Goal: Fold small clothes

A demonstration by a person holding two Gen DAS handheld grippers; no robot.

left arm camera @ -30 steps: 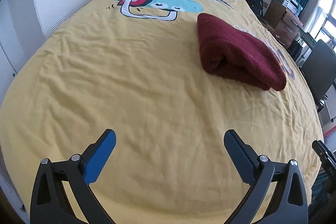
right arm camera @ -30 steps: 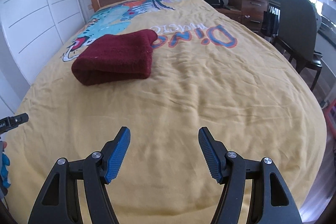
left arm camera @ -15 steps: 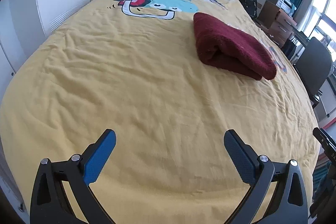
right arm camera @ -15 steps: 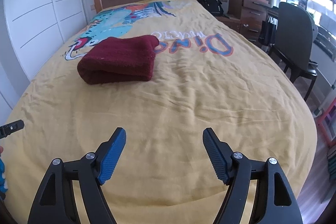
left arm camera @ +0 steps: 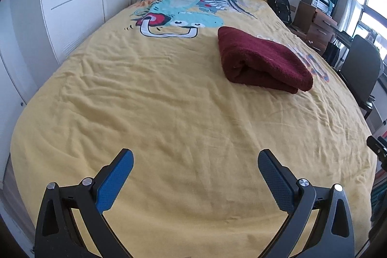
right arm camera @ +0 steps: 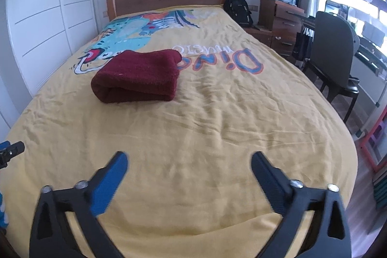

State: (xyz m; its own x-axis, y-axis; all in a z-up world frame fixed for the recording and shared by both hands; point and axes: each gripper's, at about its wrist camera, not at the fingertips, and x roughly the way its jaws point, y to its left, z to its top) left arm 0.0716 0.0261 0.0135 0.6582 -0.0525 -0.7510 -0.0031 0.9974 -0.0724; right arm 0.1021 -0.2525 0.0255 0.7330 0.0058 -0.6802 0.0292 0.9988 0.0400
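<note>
Left wrist view: the left gripper [left arm camera: 195,162] is spread wide with nothing in it, over the yellow bedspread [left arm camera: 169,113]. The folded dark red cloth [left arm camera: 263,63] lies further up the bed, well apart. Right wrist view: the right gripper [right arm camera: 189,165] has just been opening and is wide, nothing between its fingers.
</note>
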